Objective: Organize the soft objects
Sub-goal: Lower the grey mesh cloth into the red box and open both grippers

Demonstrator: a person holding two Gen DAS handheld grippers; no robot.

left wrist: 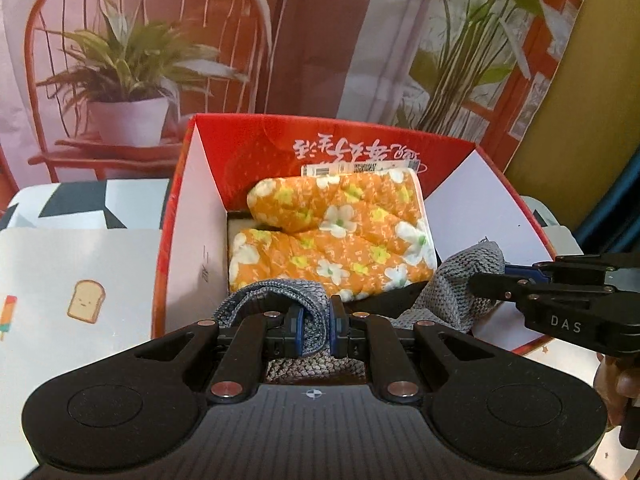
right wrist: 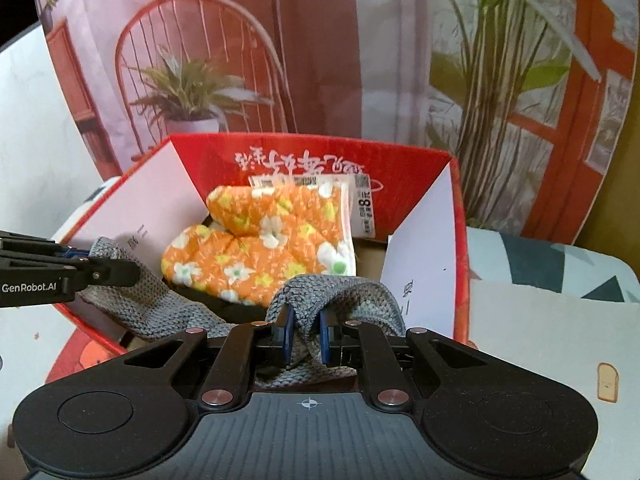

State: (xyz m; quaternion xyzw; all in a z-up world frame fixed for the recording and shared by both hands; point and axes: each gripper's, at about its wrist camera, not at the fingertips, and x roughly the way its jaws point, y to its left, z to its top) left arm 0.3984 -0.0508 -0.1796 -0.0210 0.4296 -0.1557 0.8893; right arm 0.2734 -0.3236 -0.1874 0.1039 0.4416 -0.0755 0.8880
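A grey knitted cloth [left wrist: 460, 284] hangs across the near rim of an open red box [left wrist: 192, 216]. My left gripper [left wrist: 316, 330] is shut on one end of the cloth. My right gripper [right wrist: 306, 336] is shut on the other end of the cloth [right wrist: 344, 292]; it also shows at the right of the left wrist view [left wrist: 490, 280]. The left gripper shows at the left of the right wrist view [right wrist: 120, 268]. Inside the box [right wrist: 420, 260] lies an orange flowered oven mitt [left wrist: 340, 236], also in the right wrist view [right wrist: 264, 244], with a paper tag [right wrist: 364, 204].
The box stands on a table with a patterned cover [left wrist: 80, 208] and a white sheet with a toast print [left wrist: 86, 300]. A printed backdrop with a chair and plants [left wrist: 132, 64] stands right behind the box.
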